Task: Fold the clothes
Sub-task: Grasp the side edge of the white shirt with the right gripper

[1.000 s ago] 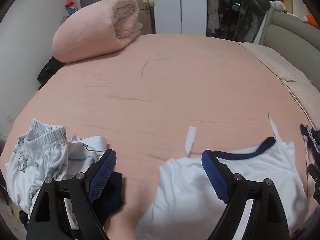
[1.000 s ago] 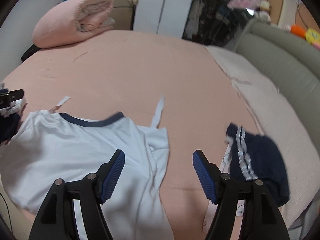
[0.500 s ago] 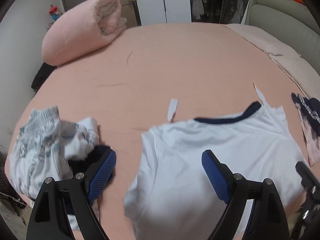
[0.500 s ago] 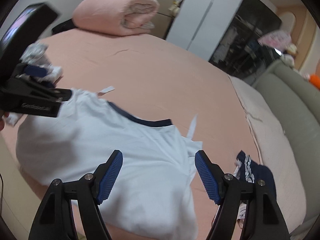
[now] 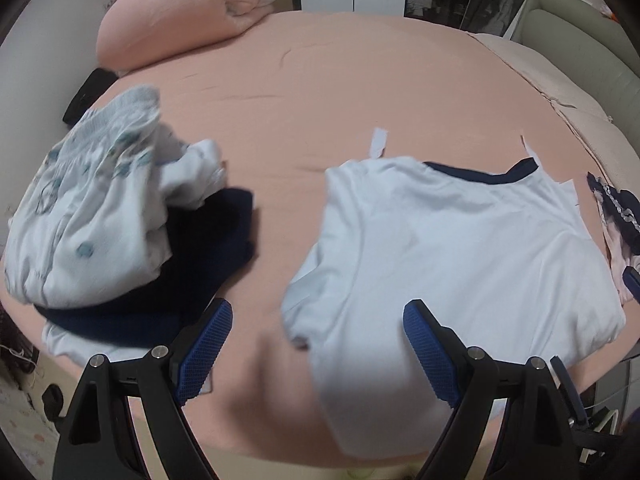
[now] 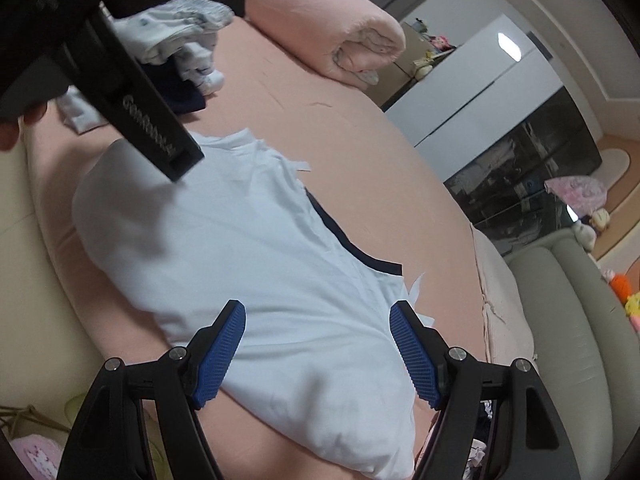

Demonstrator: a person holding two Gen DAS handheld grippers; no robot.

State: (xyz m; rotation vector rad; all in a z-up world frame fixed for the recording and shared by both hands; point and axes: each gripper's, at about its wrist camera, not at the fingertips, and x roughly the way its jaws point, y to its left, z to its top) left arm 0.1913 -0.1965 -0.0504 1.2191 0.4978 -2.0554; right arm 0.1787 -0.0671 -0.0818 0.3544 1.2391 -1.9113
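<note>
Two wrist views cover one pink bed [image 5: 360,92], and each shows something the other misses. Only the left wrist view takes in the dark, frilled garment [image 5: 616,208] at the bed's right edge and the whole heap of patterned white clothes [image 5: 92,208] lying on a navy piece [image 5: 208,248]. Only the right wrist view shows the left gripper's black body passing across the top left, with fingertips of a hand [image 6: 12,128] beside it and blurred raised lettering along one finger that cannot be read. It also shows the grey-green headboard [image 6: 568,320] at length.

The white T-shirt [image 5: 460,248] with a navy collar lies spread on the near side of the bed, its hem over the edge. The left gripper [image 5: 318,354] hangs tilted down above the shirt's left edge, jaws wide apart and holding nothing. The right gripper [image 6: 318,354], rolled so the room leans, hovers over the shirt's right part, also spread and empty.
</note>
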